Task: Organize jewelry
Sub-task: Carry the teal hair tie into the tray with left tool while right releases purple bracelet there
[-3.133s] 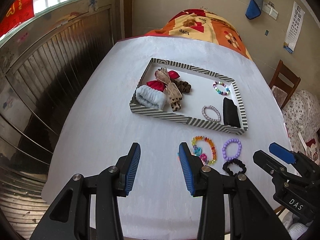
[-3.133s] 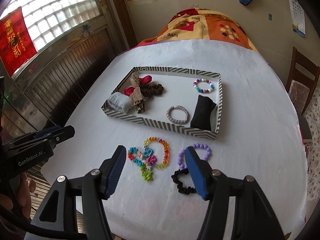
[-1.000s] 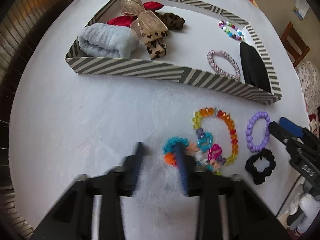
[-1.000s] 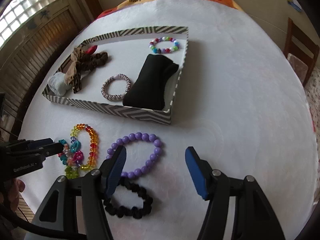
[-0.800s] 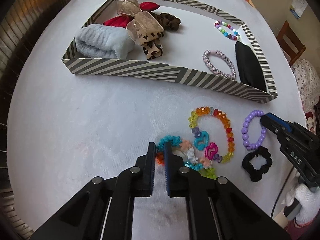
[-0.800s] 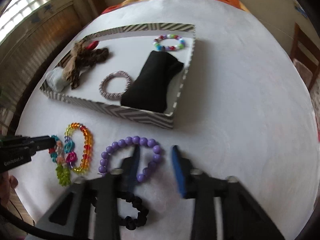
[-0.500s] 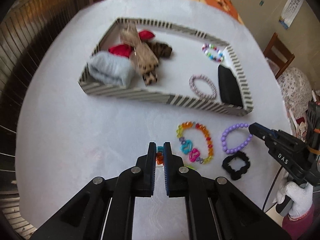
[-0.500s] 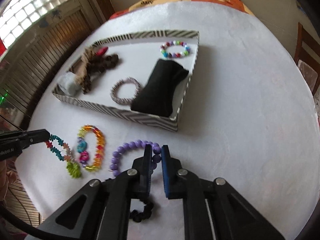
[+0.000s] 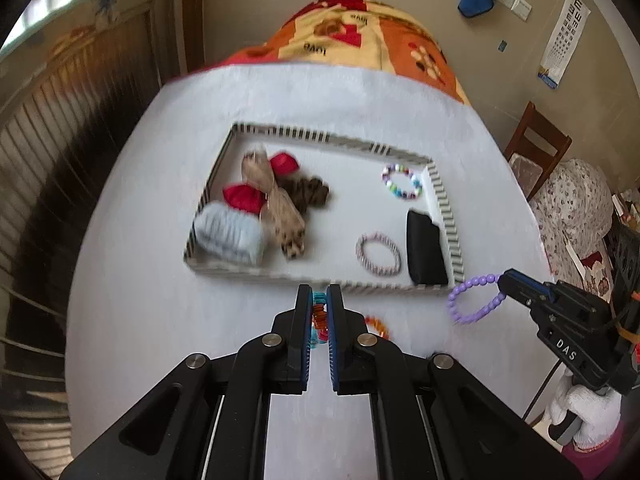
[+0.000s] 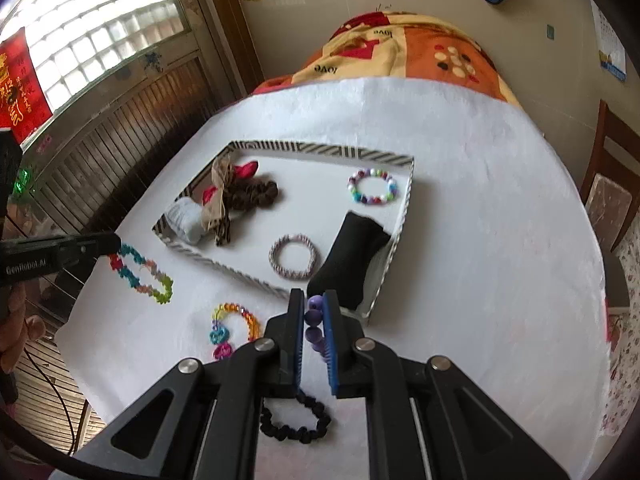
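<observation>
My left gripper [image 9: 319, 300] is shut on a multicoloured flower-bead bracelet [image 9: 318, 314], which hangs clear of the white table; from the right wrist view this bracelet [image 10: 140, 274] dangles from the left gripper [image 10: 114, 242]. A purple bead bracelet [image 10: 314, 316] is clamped in my shut right gripper [image 10: 313, 306]; the left wrist view shows the purple loop [image 9: 460, 300] hanging from the right gripper [image 9: 505, 279]. Both hang just in front of the striped tray [image 9: 328, 138]. An orange bead bracelet with heart links [image 10: 236, 320] and a black scrunchie [image 10: 296, 420] lie on the table.
The striped tray [image 10: 320, 148] holds a pastel bead bracelet [image 10: 372, 191], a pink braided band [image 10: 294, 256], a black pouch [image 10: 352, 256], hair bows and a pale scrunchie [image 10: 186, 218]. A wooden chair [image 9: 536, 140] stands right of the table. A patterned blanket [image 9: 360, 40] covers the far end.
Both grippers closed, the left on the flower-bead bracelet and the right on the purple one, then rose and lifted them off the table. The orange bracelet and black scrunchie stayed down.
</observation>
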A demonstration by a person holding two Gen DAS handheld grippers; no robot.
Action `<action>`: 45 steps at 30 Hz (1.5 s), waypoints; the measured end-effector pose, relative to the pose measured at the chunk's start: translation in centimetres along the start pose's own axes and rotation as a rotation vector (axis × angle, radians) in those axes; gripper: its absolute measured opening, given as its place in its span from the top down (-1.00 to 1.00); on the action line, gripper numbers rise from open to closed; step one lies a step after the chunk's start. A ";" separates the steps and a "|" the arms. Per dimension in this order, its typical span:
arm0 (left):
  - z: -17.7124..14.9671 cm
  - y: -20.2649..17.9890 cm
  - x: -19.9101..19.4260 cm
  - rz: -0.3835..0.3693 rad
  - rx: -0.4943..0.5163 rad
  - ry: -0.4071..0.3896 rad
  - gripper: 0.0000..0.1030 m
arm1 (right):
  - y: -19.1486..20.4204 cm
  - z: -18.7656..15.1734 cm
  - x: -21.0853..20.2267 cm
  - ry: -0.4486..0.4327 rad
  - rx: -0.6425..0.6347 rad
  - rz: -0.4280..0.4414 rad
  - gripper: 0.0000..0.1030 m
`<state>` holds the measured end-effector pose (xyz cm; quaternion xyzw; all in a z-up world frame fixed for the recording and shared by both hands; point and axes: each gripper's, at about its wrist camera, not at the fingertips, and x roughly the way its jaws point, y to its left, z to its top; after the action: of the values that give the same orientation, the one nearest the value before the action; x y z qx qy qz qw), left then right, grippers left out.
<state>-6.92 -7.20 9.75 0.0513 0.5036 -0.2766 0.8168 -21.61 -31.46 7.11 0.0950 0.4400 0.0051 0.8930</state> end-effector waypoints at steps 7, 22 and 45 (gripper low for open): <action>3.7 -1.0 0.7 0.011 0.011 -0.032 1.00 | 0.2 3.2 0.4 -0.018 -0.028 0.008 0.82; 8.0 -1.5 9.5 0.045 -0.027 0.059 1.00 | 0.0 10.8 8.4 0.052 -0.074 0.057 0.82; 7.6 3.1 17.1 0.172 -0.124 0.184 1.00 | -3.2 14.7 23.3 0.211 -0.039 0.036 0.81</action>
<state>6.52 -14.21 -1.70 0.0689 0.5863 -0.1679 0.7895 4.01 -34.83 -3.02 0.0843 0.5298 0.0397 0.8430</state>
